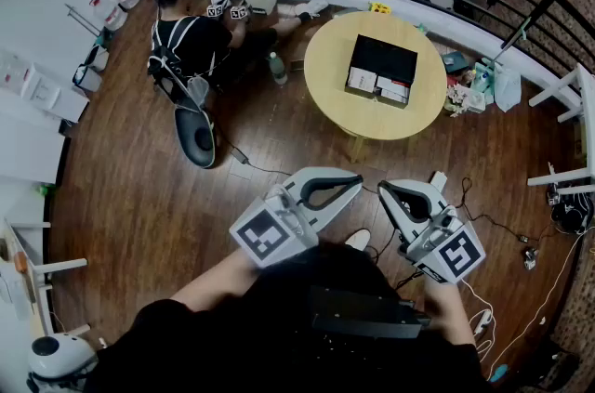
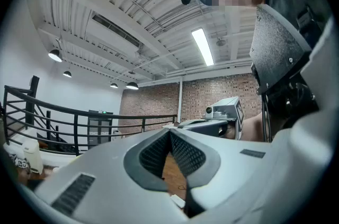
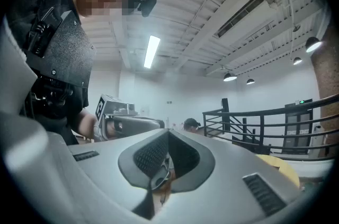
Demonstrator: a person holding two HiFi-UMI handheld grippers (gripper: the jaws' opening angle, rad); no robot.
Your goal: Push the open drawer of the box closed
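no text to read here. the left cube [image 1: 271, 236] and right cube [image 1: 457, 254] show black-and-white square markers, patterns only, no letters or digits. white slips [image 1: 363, 81] lie in the box [image 1: 383, 57], and any print on them is too small to make out. far off in the right gripper view a green lit sign [image 3: 302, 102] glows, its wording too tiny to tell.

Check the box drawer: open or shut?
Open: the drawer sticks out of the black box on its near side, white contents exposed.
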